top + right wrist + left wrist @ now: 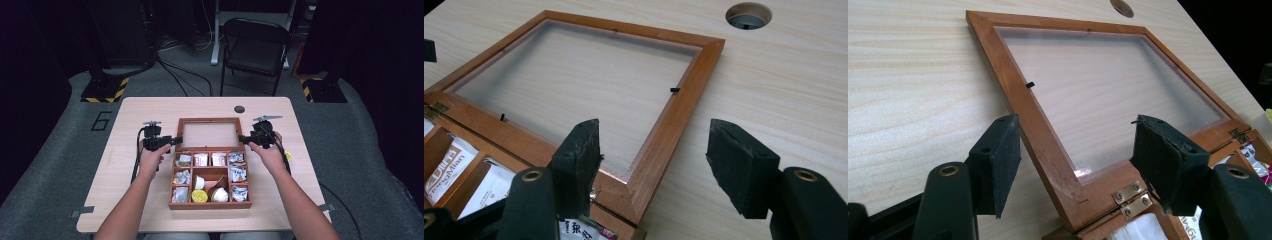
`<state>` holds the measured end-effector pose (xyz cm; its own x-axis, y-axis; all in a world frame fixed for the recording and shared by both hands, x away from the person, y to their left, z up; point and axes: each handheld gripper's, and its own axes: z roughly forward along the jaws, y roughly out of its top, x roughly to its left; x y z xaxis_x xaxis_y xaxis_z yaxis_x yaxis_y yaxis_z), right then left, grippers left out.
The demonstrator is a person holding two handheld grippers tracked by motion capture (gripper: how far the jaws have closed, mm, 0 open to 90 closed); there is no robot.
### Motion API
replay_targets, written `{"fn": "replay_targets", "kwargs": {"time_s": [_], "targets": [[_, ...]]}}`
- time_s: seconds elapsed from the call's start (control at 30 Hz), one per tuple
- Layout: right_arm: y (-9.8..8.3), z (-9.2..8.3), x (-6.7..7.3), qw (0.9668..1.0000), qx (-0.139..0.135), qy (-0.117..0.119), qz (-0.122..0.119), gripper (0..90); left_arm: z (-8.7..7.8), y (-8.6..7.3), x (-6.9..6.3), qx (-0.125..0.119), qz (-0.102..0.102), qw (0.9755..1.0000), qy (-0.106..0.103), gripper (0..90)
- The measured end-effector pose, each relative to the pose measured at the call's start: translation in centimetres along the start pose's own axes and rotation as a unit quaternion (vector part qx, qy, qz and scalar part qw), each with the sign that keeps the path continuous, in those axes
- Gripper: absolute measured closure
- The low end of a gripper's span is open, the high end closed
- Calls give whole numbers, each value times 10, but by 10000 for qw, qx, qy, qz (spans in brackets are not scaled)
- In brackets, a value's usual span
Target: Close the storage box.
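Lid of the wooden box lies flat open on the tabletop; left hand-held gripper and right hand-held gripper straddle its side rails, jaws part-open, nothing gripped; next: close on rails, then swing lid shut.

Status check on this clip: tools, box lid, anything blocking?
Left tool open, straddling lid frame's hinge-side corner. Right tool open, straddling the opposite corner. Lid swung fully back, near flat on table; box open. Nothing blocking.
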<state>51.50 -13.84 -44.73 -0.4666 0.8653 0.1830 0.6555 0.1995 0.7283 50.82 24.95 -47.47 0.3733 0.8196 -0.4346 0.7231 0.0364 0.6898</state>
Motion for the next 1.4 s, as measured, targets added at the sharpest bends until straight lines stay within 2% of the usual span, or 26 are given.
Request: {"fn": "replay_targets", "kwargs": {"time_s": [0.2,0.23,0.33,0.53,0.6,0.7,0.73,0.8,0.83,0.87,0.97,1.07,1.17,1.23,1.27,1.3,1.33,1.37,1.4], "targets": [[-2,9,2,9999,125,0,60,373,7,-1,2,-3,-111,9999,-37,354],[-2,10,3,9997,182,-9,144,370,8,-2,3,63,-73,9999,-40,353],[-4,14,2,9997,209,0,136,361,12,-3,2,60,-123,9999,-46,352],[-7,23,4,9989,345,101,304,355,18,-5,5,139,-130,9997,-126,352],[-7,26,4,9989,343,139,297,355,20,-7,4,108,-251,9995,-129,352],[-7,28,6,9984,423,174,339,352,22,-7,4,186,-162,9996,-123,352],[-7,29,7,9981,459,153,376,352,23,-8,3,168,-254,9995,-120,352],[-8,31,6,9983,434,178,347,352,24,-8,4,216,-138,9996,-101,346],[-8,31,6,9981,444,200,375,352,25,-9,3,195,-206,9996,-78,345],[-8,32,6,9979,473,203,385,352,25,-9,3,247,-151,9996,-75,344],[-10,35,6,9976,545,187,386,340,27,-10,3,240,-220,9995,-55,341],[-11,37,5,9972,581,189,426,328,27,-11,4,301,-170,9994,-58,339],[-11,38,4,9968,582,224,495,327,29,-12,5,313,-247,9992,-56,338],[-11,39,3,9968,586,229,502,327,30,-12,5,358,-186,9992,-37,337],[-11,40,3,9966,584,224,529,327,30,-12,6,356,-207,9991,-41,334],[-11,40,3,9965,595,216,553,327,31,-13,4,317,-333,9989,-43,329],[-11,41,2,9965,598,209,550,327,32,-13,6,361,-266,9990,-63,325],[-11,42,2,9964,594,208,561,321,33,-13,4,324,-379,9987,-116,326],[-11,43,2,9963,592,220,576,315,34,-13,5,303,-314,9990,-102,320]]}}
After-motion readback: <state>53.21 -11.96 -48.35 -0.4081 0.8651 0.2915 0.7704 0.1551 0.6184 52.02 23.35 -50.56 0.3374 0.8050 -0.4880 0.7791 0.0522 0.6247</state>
